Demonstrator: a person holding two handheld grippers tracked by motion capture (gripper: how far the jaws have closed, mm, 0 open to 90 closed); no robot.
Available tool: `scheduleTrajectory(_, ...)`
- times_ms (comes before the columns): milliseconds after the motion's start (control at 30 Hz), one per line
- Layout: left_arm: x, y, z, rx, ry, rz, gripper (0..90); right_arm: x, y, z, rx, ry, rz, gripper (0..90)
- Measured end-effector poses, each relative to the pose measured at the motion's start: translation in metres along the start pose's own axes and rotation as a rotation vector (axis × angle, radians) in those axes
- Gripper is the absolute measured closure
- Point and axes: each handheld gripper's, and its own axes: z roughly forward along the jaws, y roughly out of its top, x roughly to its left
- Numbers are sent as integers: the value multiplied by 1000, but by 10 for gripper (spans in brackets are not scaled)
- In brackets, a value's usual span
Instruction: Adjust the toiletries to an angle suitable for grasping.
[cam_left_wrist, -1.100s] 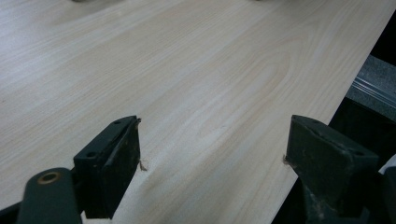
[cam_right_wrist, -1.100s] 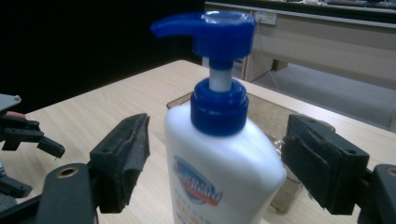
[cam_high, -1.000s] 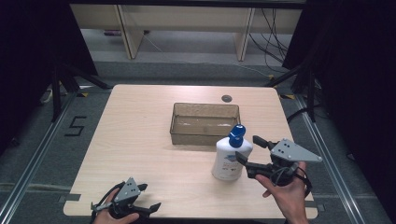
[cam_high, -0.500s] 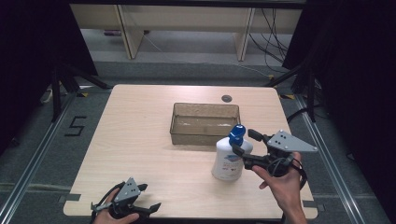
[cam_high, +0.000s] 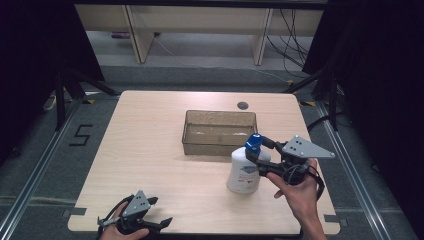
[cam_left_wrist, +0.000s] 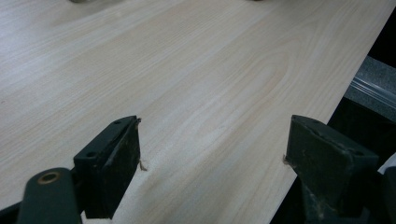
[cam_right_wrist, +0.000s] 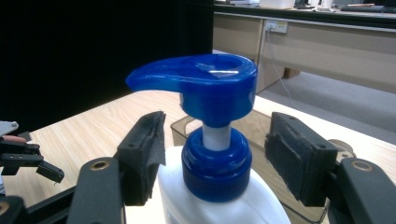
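The left gripper (cam_high: 134, 220) sits low at the near left edge of the table (cam_high: 150, 150). Its jaws are wide apart and hold nothing. In the left gripper view there is just bare wood between them. It is well apart from everything else.

In the middle, a little to the far side, is a clear brown tray (cam_high: 219, 132). It looks empty.

Just near and right of the tray stands a white pump bottle (cam_high: 243, 172). It stands straight up, so its long way runs from the table up to its blue pump top (cam_high: 254, 142). The spout of the pump points left in the right gripper view.

The right gripper (cam_high: 261, 155) is by far the nearer one. It comes in from the right side of the bottle. Its jaws are wide, one on each side of the blue neck (cam_right_wrist: 215, 168), and do not touch it. The neck is right between them, so I think they need only close to grab it.
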Motion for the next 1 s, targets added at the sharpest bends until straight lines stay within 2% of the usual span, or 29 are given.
scheduleTrajectory(67,0,0,0,-7,0,-2,175,2,0,0,21,9,26,387)
scheduleTrajectory(133,-1,0,0,-11,4,-8,175,0,1,2,-6,-7,-4,397)
scheduleTrajectory(200,1,0,-1,10,6,28,175,1,1,2,7,1,4,408)
scheduleTrajectory(233,1,1,-2,18,4,29,174,1,1,2,19,2,11,413)
scheduleTrajectory(267,2,1,-2,22,-1,28,175,-1,0,3,9,-7,-11,420)
scheduleTrajectory(300,1,1,-2,12,0,17,174,2,0,3,24,5,20,427)
scheduleTrajectory(333,1,1,-2,13,1,16,175,2,-1,4,23,9,23,436)
scheduleTrajectory(433,0,1,-1,4,-1,0,175,-1,-1,5,9,-4,-6,456)
scheduleTrajectory(467,1,1,-2,13,-3,12,175,-1,-1,6,3,-9,-8,466)
scheduleTrajectory(533,1,2,-3,23,6,22,174,-1,0,7,-3,4,2,482)
scheduleTrajectory(567,0,2,-2,11,4,1,175,0,0,7,2,9,12,499)
scheduleTrajectory(633,0,2,-1,6,3,-1,175,1,0,8,-8,14,10,542)
scheduleTrajectory(667,0,2,-2,15,7,0,175,3,0,7,6,6,18,567)
scheduleTrajectory(700,0,2,-1,2,1,1,174,2,0,8,-11,0,1,584)
scheduleTrajectory(733,0,2,-1,3,-1,2,174,0,1,8,-27,-7,-35,593)
scheduleTrajectory(767,0,2,-1,5,-2,5,174,1,0,8,-27,1,-12,597)
scheduleTrajectory(833,-1,2,0,2,-4,1,174,1,0,8,-34,9,-14,602)
scheduleTrajectory(867,1,3,-1,16,1,23,175,2,1,7,-20,-3,-16,605)
scheduleTrajectory(900,1,3,-1,15,1,25,174,3,1,7,-29,5,-9,617)
scheduleTrajectory(933,0,3,-1,10,-2,16,175,4,1,7,-43,2,-12,616)
scheduleTrajectory(1000,-1,2,0,1,-8,0,174,4,1,6,-34,-9,-25,617)
